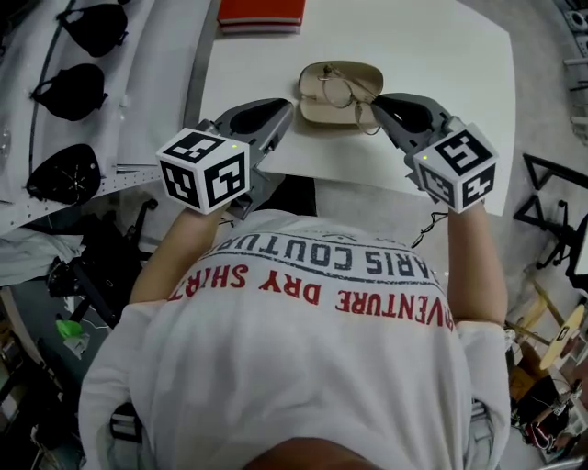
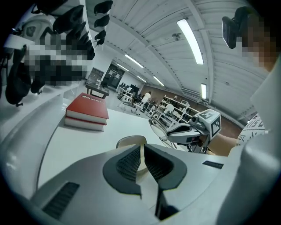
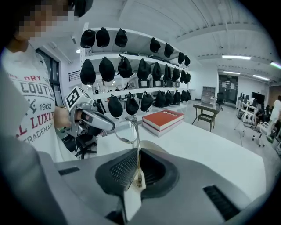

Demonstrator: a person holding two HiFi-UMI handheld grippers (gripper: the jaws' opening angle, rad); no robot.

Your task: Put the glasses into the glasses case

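Note:
An open beige glasses case [image 1: 322, 108] lies on the white table [image 1: 459, 55] in front of me. Thin metal-framed glasses [image 1: 342, 87] hang over it. My right gripper [image 1: 378, 103] is shut on one temple arm of the glasses [image 3: 125, 132], with the lenses out ahead of the jaws and the case [image 3: 153, 146] just below. My left gripper [image 1: 283, 110] sits at the case's left end, jaws drawn together with nothing between them. In the left gripper view the case [image 2: 129, 141] shows just past the left gripper [image 2: 142, 149], and the right gripper [image 2: 189, 132] carries the glasses [image 2: 159, 131].
Two red books [image 1: 262, 11] are stacked at the table's far edge, beyond the case. A white rack with black caps [image 1: 73, 92] stands to the left of the table. The table's near edge runs just under both grippers.

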